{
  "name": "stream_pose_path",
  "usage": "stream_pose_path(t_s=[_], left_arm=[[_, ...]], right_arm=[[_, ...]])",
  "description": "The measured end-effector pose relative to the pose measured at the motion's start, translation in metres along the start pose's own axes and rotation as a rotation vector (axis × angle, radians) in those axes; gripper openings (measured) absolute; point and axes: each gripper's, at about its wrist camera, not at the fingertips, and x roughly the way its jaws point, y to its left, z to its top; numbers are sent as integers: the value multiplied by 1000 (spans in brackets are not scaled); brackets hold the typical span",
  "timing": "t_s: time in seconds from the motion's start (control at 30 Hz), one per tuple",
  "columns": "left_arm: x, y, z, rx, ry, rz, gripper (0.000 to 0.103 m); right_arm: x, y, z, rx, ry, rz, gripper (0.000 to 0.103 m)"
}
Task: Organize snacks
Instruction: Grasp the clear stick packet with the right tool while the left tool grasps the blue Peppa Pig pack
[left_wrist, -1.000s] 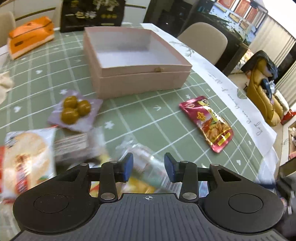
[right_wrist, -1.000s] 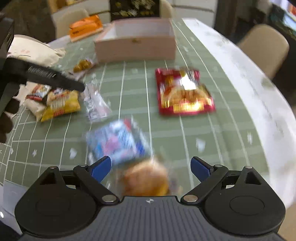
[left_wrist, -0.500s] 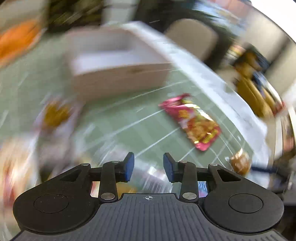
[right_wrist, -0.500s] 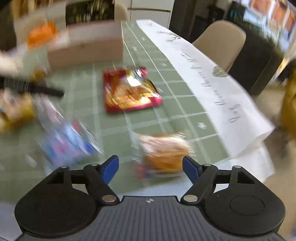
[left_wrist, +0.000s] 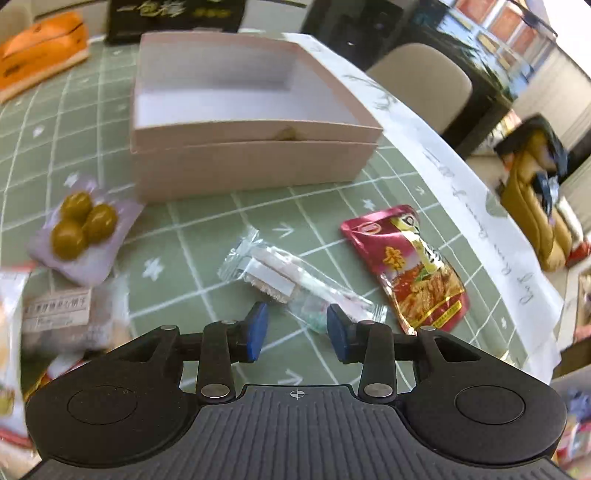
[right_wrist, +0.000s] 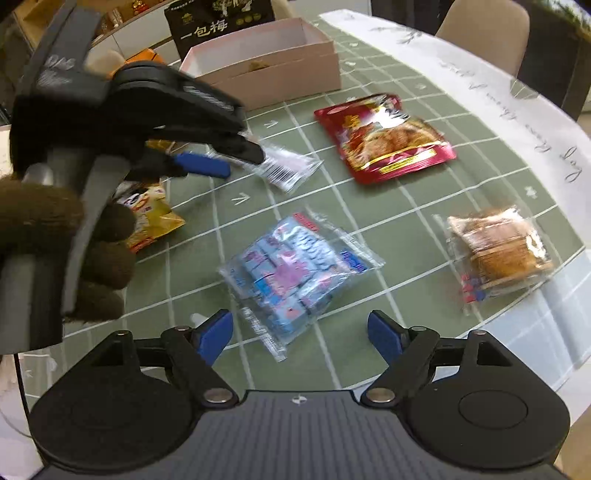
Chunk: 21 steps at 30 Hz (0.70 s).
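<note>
An open pink box (left_wrist: 251, 162) stands at the back of the green checked table; it also shows in the right wrist view (right_wrist: 273, 77). My left gripper (left_wrist: 297, 330) is open, its fingers either side of the near end of a clear-wrapped wafer snack (left_wrist: 284, 280), not closed on it. That snack shows in the right wrist view (right_wrist: 284, 166) under the left gripper (right_wrist: 207, 162). My right gripper (right_wrist: 301, 334) is open and empty above a blue and pink candy pack (right_wrist: 291, 266). A red pouch (left_wrist: 410, 266) (right_wrist: 384, 136) and a bread pack (right_wrist: 498, 251) lie to the right.
A pack of green plums (left_wrist: 83, 232), a pastry pack (left_wrist: 62, 317) and a yellow snack bag (right_wrist: 151, 218) lie at the left. An orange tissue pack (left_wrist: 37, 62) and a black bag (right_wrist: 221, 26) stand at the back. A white paper strip (left_wrist: 480, 206) runs along the table's right edge, chairs beyond.
Both grippers swung about and settled. The left one now sits over the clear wafer snack. The right one has pulled back from the bread pack to above the blue candy pack.
</note>
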Motion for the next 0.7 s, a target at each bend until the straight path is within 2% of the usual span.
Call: stream_pose_path(t_s=[0.1, 0.23, 0.3, 0.37, 0.43, 0.53, 0.6, 0.7], left_arm=[[-4, 10, 6, -135, 16, -64, 41], [-20, 22, 15, -258, 15, -69, 41], [-34, 29, 20, -270, -6, -59, 41], [-47, 32, 22, -228, -25, -53, 41], [-55, 38, 20, -203, -25, -67, 41], [-67, 48, 11, -197, -38, -74, 41], [-78, 53, 2, -187, -51, -68, 41], [-88, 60, -16, -145, -53, -71, 41]], right_arm=[[-2, -12, -1, 45, -28, -34, 83], [-1, -25, 10, 167, -36, 30, 85], [2, -23, 21, 160, -45, 52, 85], [1, -22, 36, 98, -118, 20, 85], [-2, -20, 53, -28, -194, 14, 85], [19, -16, 85, -208, -181, 93, 81], [37, -6, 102, -308, -181, 124, 71], [62, 16, 117, -455, -163, 142, 69]])
